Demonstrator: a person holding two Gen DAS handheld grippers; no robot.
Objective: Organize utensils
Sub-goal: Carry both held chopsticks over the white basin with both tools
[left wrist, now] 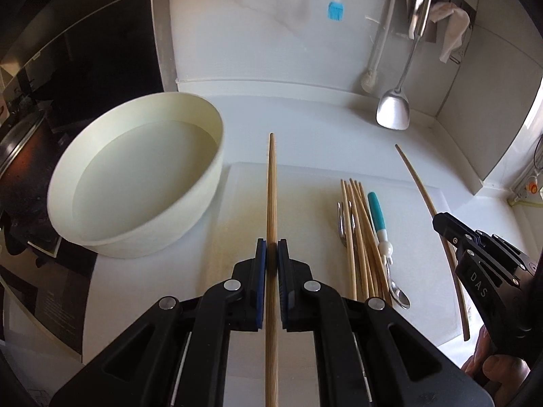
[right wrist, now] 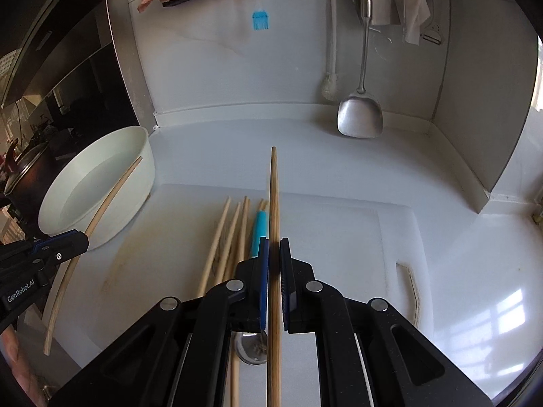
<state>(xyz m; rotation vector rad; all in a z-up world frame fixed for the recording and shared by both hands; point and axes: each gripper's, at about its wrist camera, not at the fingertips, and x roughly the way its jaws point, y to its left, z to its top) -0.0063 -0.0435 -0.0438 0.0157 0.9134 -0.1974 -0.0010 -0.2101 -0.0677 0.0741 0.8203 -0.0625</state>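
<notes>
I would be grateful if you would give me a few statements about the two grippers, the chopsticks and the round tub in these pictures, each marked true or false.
1. The left gripper is shut on a wooden chopstick. True.
2. The right gripper is open and empty. False: it is shut on another wooden chopstick.
3. The round white plastic tub is full of chopsticks. False: none lies in it.
4. A loose bundle of wooden chopsticks lies on the white cutting board. True.
5. The steel spatula lies flat on the board. False: it hangs against the back wall.
</notes>
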